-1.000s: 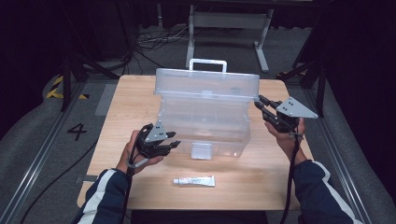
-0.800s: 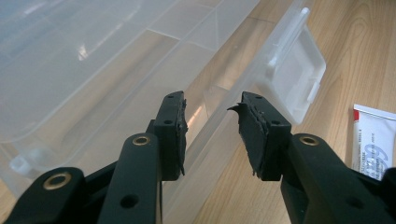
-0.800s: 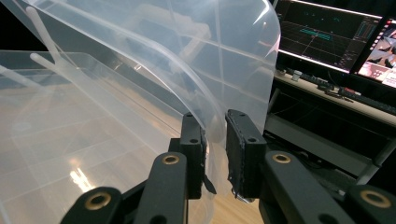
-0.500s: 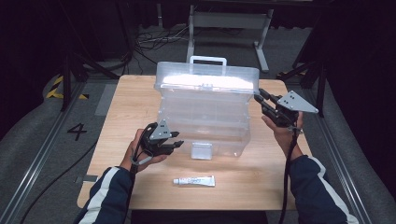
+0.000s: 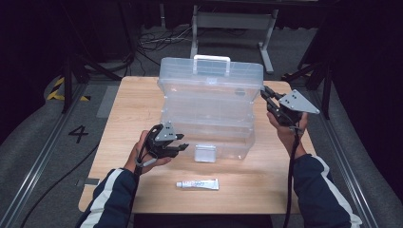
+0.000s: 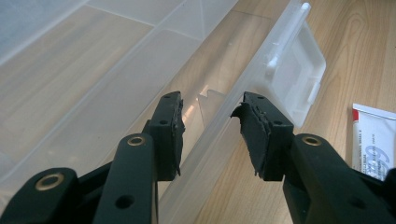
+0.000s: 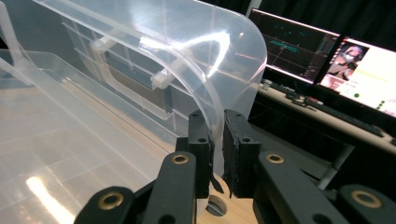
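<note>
So the step here looks like swinging the lid on the big clear plastic storage box with the white handle (image 5: 209,107), which sits mid-surface, a bit toward the far side of the light wooden surface (image 5: 128,102). The right gripper (image 5: 266,96) is at the box's right end, its fingers (image 7: 201,140) clenched on the thin curved edge of the see-through lid, and they've just been closing tighter on that edge. The left gripper (image 5: 179,142) is near the front left of the box; its fingers (image 6: 168,126) straddle the base's front rim without pressing, so released, nothing grasped.

My guess for the next move: keep the pinch firm and guide the lid along its hinge arc, while the left one steadies the base so the whole box doesn't slide or tip. That thin plastic could slip out pretty easily.

Count, big to small: one surface, one box, two grippers, one front latch flap (image 5: 205,153) hanging down, and one small white tube (image 5: 197,184) lying near the front edge, well apart from both hands.
</note>
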The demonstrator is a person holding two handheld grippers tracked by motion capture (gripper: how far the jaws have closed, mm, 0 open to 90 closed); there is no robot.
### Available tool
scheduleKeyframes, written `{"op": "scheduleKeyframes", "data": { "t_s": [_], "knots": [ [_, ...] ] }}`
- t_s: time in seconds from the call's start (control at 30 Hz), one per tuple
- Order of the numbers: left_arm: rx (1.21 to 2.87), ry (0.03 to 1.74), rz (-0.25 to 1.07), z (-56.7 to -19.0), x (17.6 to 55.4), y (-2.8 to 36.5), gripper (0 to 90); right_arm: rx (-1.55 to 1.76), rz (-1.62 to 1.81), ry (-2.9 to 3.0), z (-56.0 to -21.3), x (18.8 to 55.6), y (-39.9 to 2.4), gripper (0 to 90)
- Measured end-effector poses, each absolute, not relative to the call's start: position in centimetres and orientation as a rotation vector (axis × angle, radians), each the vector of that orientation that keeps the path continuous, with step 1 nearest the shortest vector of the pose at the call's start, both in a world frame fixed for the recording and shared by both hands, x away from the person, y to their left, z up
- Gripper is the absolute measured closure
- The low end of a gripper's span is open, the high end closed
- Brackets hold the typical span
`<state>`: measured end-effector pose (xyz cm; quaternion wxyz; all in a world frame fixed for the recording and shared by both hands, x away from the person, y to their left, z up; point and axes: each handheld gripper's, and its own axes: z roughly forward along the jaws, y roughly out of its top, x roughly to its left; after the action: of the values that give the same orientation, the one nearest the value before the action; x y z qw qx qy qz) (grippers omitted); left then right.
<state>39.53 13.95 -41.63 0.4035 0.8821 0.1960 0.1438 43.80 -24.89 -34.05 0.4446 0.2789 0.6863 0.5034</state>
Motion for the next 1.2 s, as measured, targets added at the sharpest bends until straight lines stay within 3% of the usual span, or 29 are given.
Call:
{"op": "scheduleKeyframes", "data": {
  "t_s": [1.2],
  "knots": [
    [2.292,0.427,0.347,-42.1,40.3,13.7,64.0,0.808,1.215,1.803,-31.1,47.7,-24.9,83.8]
  ]
}}
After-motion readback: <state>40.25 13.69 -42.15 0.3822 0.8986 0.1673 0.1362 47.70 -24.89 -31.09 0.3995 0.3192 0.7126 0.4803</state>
